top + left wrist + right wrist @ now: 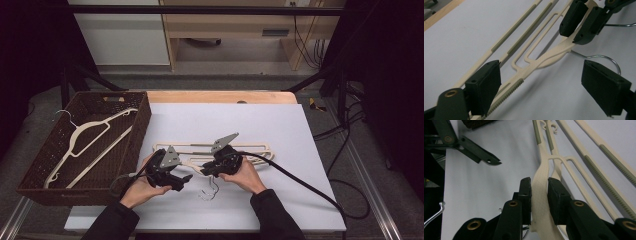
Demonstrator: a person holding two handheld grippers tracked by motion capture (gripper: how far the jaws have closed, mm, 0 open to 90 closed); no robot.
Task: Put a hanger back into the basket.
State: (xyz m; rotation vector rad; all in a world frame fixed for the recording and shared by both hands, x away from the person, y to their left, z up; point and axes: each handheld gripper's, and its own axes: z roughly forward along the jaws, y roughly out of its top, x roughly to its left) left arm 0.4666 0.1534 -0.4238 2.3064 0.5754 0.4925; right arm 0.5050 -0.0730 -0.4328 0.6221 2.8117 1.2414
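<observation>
Far left on the bench: dark brown woven basket [140, 125] with one cream plastic hanger [87, 137] lying inside. My left gripper [181, 181] sits just right of the basket, jaws spread wide and released, nothing pressed between its pads [484, 86]; the cream plastic hanger with ribbed shoulder grips [541, 56] lies on the grey-white bench sheet [280, 130] between and ahead of those jaws, apart from them. Further right, my right gripper [206, 170] is clenched on that hanger's flat neck, pads [526, 195] squeezing it from both sides. A second hanger of the same kind [599, 152] lies just beside it, overlapping. Metal hook [209, 192] lies below the hands.
</observation>
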